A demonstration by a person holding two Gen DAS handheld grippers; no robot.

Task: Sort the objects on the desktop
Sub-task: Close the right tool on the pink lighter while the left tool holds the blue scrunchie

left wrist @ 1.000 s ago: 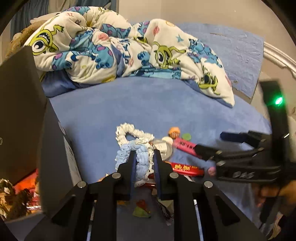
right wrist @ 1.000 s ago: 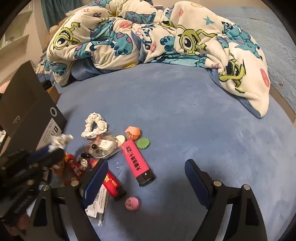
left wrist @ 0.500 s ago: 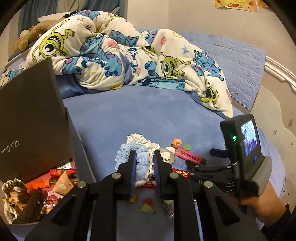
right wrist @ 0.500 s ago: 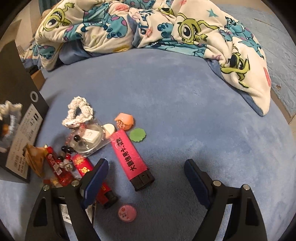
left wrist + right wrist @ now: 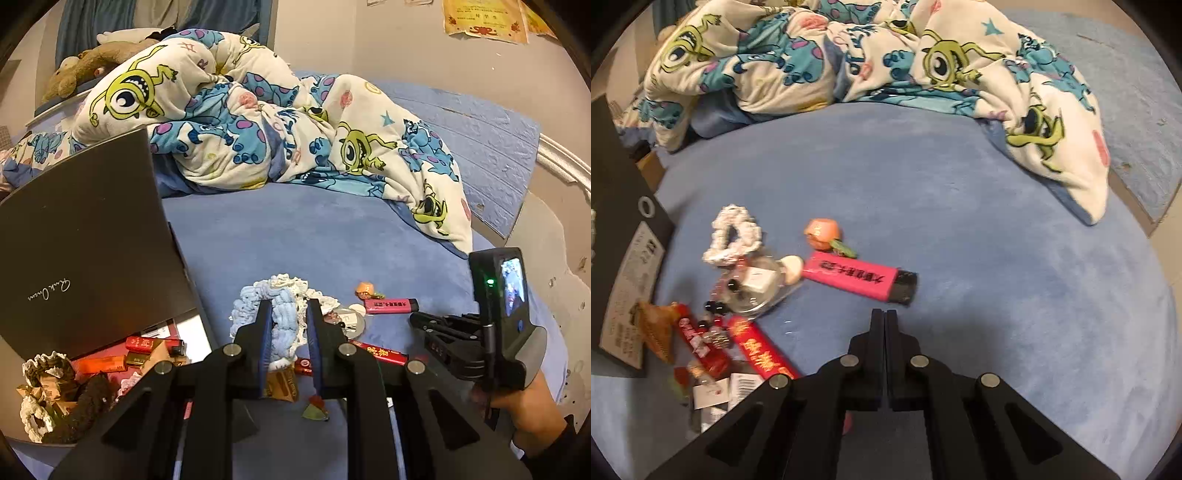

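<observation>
Blue scrunchie [image 5: 283, 325], soft and feather-light, is pinched between the left gripper [image 5: 288, 332] fingers and hangs just above the bed [image 5: 314, 229], with the open black box [image 5: 85, 236] of sorted bits off to its left; it squashes rather than slips, so a bite across the bunched fabric looks like the right hold. Further right, the pink lighter [image 5: 858, 277] lies flat on the bed, stiff and smooth, best taken across its narrow body, I'd say. Just beside its black end, the right gripper [image 5: 885, 317] has its fingers pressed together on nothing.
</observation>
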